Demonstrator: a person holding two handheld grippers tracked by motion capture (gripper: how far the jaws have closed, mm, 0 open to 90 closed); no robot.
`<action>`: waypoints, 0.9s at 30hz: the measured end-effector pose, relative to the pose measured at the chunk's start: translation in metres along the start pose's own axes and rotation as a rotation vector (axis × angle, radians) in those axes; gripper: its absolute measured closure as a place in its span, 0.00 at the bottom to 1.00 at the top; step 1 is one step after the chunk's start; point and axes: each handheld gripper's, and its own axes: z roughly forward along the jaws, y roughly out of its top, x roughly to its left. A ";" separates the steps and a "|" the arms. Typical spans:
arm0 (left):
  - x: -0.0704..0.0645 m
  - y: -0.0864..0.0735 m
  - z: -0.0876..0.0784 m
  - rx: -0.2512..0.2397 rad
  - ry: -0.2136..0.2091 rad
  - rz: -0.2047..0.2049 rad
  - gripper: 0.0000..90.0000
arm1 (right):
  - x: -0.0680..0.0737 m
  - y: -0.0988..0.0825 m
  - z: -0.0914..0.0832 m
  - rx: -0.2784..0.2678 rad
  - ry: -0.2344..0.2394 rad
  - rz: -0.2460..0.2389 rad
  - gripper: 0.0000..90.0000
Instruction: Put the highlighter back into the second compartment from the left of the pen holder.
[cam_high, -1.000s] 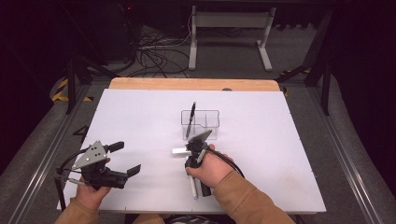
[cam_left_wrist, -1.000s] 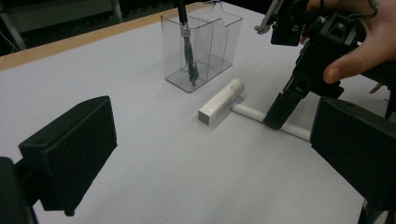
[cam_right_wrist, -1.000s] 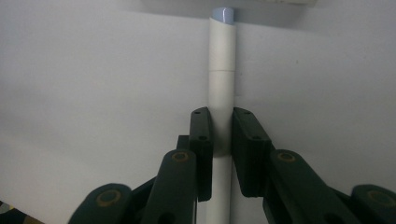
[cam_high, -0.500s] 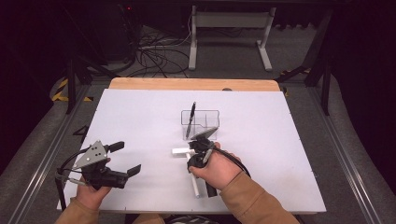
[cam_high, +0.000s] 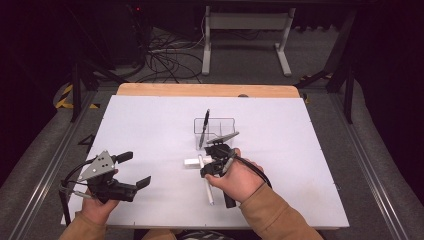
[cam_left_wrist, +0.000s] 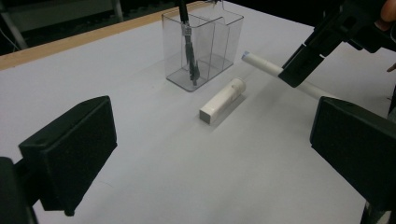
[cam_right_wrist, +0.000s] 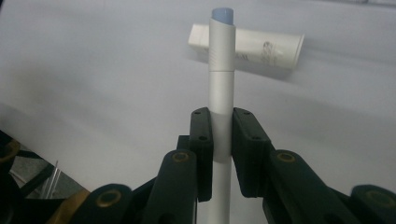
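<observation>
Near table middle, your right gripper (cam_high: 207, 165) squeezes white pen (cam_right_wrist: 220, 88) tight between both jaws. Pen sticks out past jaws, blue-grey tip pointing toward white tube (cam_right_wrist: 261, 46) lying flat on table (cam_high: 310, 150). Clear plastic holder (cam_left_wrist: 205, 44) stands just behind tube, black pen (cam_left_wrist: 189, 51) leaning inside. Your left gripper (cam_high: 132, 170) sits at table's near left, jaws wide apart, holding nothing.
</observation>
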 end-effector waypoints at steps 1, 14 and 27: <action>0.000 0.000 0.000 -0.002 0.000 0.000 0.01 | -0.001 0.000 -0.002 -0.015 0.006 -0.004 0.88; 0.000 0.000 0.000 -0.002 0.003 -0.002 0.01 | -0.015 0.001 -0.018 -0.213 0.068 -0.122 0.88; -0.001 0.000 0.001 -0.001 0.001 -0.006 0.01 | -0.025 0.004 -0.037 -0.418 0.130 -0.218 0.88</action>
